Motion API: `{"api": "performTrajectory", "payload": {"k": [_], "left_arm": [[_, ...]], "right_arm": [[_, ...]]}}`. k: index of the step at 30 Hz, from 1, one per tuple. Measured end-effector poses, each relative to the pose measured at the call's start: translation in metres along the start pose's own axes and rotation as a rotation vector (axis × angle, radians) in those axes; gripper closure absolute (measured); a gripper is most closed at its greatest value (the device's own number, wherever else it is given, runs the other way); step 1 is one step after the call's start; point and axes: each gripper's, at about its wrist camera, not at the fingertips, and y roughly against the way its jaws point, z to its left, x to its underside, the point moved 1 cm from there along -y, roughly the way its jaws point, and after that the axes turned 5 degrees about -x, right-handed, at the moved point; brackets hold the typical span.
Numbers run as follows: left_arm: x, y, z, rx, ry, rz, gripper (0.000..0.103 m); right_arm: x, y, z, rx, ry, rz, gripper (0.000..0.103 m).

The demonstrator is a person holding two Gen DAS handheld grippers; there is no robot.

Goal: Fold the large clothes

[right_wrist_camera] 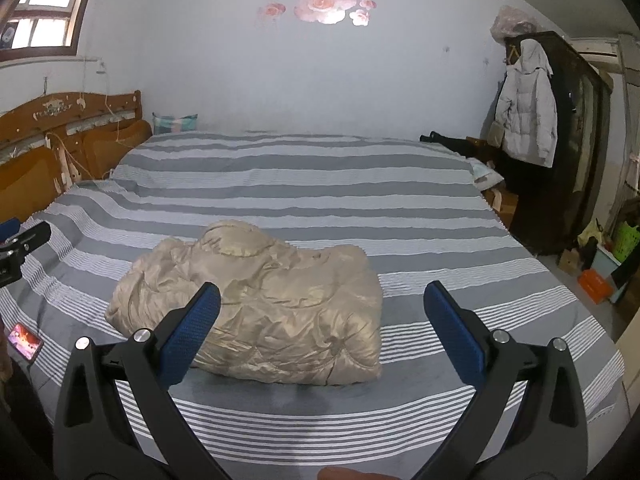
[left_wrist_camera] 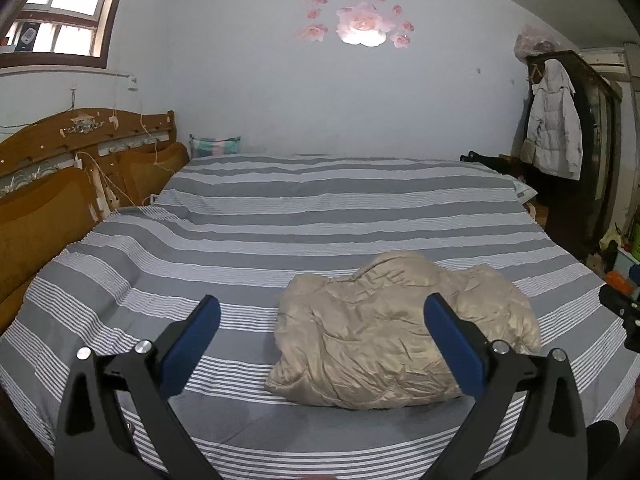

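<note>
1. Our left gripper [left_wrist_camera: 322, 316] and right gripper [right_wrist_camera: 322, 304] hang over the bed's near edge, both spread wide and grasping nothing.
2. We see the beige puffer jacket [right_wrist_camera: 256, 304] bundled on the striped bed [right_wrist_camera: 304, 184], near side, apart from both grippers.

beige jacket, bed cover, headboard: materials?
Beige jacket: looks like quilted synthetic shell, nylon or polyester; satin sheen, puffy stitched channels. Bed cover: matte woven cloth, probably cotton; grey and white stripes, soft wrinkles. Headboard: varnished wood, glossy orange-brown, with chipped patches.
</note>
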Motion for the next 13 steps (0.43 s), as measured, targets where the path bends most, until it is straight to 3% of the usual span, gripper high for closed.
{"api": "performTrajectory", "payload": {"k": [13], "left_arm": [[0.012,-0.025,-0.003,0.014,-0.016,0.032,0.002]], "right_arm": [[0.017,-0.034,-0.009,0.013,0.006,0.047,0.003]]}}
